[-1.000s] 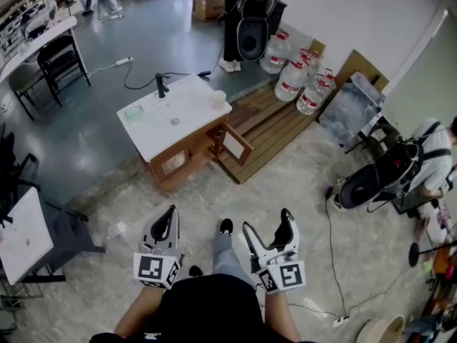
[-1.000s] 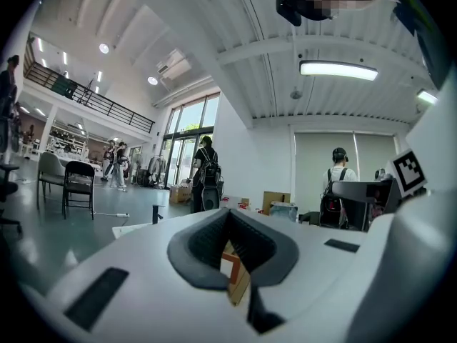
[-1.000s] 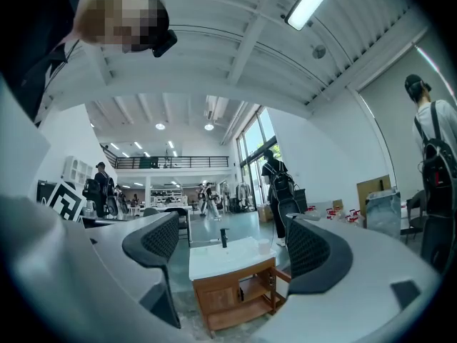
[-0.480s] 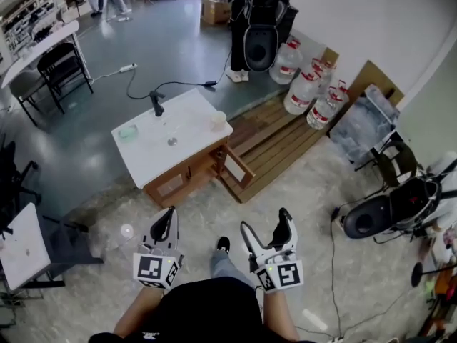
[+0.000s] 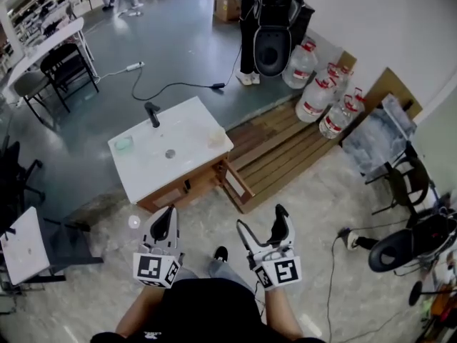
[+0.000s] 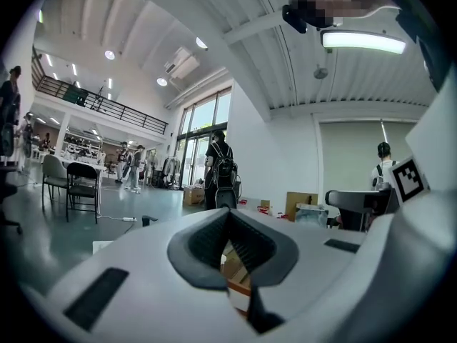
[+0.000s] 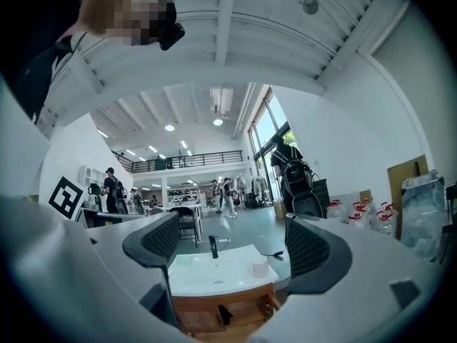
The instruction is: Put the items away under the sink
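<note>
We stand well back from the sink cabinet [image 5: 171, 184], which sits left of centre in the head view, well apart from both grippers at the bottom of the frame. Our left gripper [image 5: 166, 216] has its ribbed fingers [image 6: 203, 245] drawn together, with only a sliver of gap between them and nothing inside it. Our right gripper [image 5: 262, 227] holds its fingers [image 7: 158, 240] wide apart and empty. Through that gap we look straight at the sink.

The items lie on the white counter [image 5: 189, 123]. A pale green item [image 5: 123, 143] sits toward its left edge and a light cup [image 5: 216, 136] near its right corner. The dark faucet [image 5: 151, 113] stands at the far side. Below the counter, at the cabinet's lower right, a wooden door [image 5: 235, 182] hangs open.

To the right of the cabinet lies a wooden pallet [image 5: 285, 148]. Beyond it, in the upper right, stand clear water jugs [image 5: 314, 102] with red labels — their print is too small to read. The only marks we can make out are the black-and-white square markers on the cubes of the two grippers. A person with a black backpack [image 5: 271, 20] stands at the top of the frame.
</note>
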`<state>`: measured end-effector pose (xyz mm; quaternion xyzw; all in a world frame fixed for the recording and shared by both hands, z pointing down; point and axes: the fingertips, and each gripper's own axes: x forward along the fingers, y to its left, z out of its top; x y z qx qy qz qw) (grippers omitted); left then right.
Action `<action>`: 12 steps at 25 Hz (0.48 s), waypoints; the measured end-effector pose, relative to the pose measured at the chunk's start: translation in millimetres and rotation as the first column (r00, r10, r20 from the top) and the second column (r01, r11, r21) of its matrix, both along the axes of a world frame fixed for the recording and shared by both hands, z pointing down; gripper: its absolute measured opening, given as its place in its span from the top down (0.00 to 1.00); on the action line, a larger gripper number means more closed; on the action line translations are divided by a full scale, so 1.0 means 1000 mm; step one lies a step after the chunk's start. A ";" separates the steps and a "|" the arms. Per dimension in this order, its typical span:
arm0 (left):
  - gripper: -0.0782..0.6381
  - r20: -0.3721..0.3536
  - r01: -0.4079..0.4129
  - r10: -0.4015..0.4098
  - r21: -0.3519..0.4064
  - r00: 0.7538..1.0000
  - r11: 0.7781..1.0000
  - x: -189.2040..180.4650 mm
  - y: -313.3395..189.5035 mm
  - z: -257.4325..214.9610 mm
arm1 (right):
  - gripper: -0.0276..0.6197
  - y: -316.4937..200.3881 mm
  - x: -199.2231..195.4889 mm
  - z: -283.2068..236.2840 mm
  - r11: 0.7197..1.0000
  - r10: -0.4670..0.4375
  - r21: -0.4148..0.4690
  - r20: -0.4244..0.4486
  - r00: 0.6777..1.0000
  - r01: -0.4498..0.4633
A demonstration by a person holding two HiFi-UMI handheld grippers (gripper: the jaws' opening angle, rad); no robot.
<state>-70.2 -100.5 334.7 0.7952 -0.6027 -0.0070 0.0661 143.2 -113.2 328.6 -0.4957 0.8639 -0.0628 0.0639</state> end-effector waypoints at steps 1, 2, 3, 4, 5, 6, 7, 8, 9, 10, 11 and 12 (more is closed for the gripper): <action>0.88 -0.002 0.007 -0.007 -0.004 1.000 1.000 -0.001 -0.006 0.003 | 0.25 -0.008 -0.002 0.003 1.000 -0.009 -0.004 -0.005 1.000 0.009; 0.88 -0.002 0.010 -0.010 -0.007 1.000 1.000 -0.002 -0.012 0.006 | 0.25 -0.015 -0.004 0.005 1.000 -0.016 -0.005 -0.012 1.000 0.016; 0.88 0.000 0.011 -0.011 -0.011 1.000 1.000 -0.003 -0.018 0.009 | 0.25 -0.022 -0.007 0.007 1.000 -0.019 -0.004 -0.022 1.000 0.019; 0.88 0.004 0.010 -0.010 -0.014 1.000 1.000 -0.004 -0.024 0.011 | 0.25 -0.028 -0.010 0.010 1.000 -0.019 0.000 -0.032 0.999 0.019; 0.88 0.007 0.009 -0.009 -0.019 1.000 1.000 -0.005 -0.030 0.013 | 0.26 -0.035 -0.013 0.013 1.000 -0.016 0.002 -0.038 0.999 0.016; 0.88 0.009 0.009 -0.009 -0.024 1.000 1.000 -0.008 -0.036 0.016 | 0.26 -0.040 -0.018 0.016 1.000 -0.015 0.001 -0.038 0.999 0.015; 0.88 0.008 0.008 -0.008 -0.028 1.000 1.000 -0.011 -0.041 0.021 | 0.26 -0.045 -0.023 0.020 1.000 -0.015 -0.001 -0.036 0.999 0.015; 0.88 0.004 0.006 -0.006 -0.030 1.000 1.000 -0.014 -0.048 0.027 | 0.26 -0.050 -0.028 0.025 1.000 -0.015 -0.002 -0.036 0.999 0.014; 0.88 -0.001 0.004 -0.004 -0.029 1.000 1.000 -0.018 -0.054 0.033 | 0.26 -0.056 -0.033 0.032 1.000 -0.013 -0.002 -0.040 0.999 0.013; 0.88 -0.004 0.002 -0.002 -0.028 1.000 1.000 -0.022 -0.060 0.041 | 0.26 -0.062 -0.039 0.041 1.000 -0.009 -0.003 -0.047 0.999 0.009; 0.88 -0.004 -0.002 0.002 -0.027 1.000 1.000 -0.027 -0.066 0.049 | 0.26 -0.068 -0.045 0.051 1.000 -0.003 -0.005 -0.053 0.999 0.003; 0.88 -0.002 -0.008 0.008 -0.025 1.000 1.000 -0.031 -0.073 0.059 | 0.26 -0.074 -0.051 0.063 1.000 0.002 -0.008 -0.056 0.998 -0.003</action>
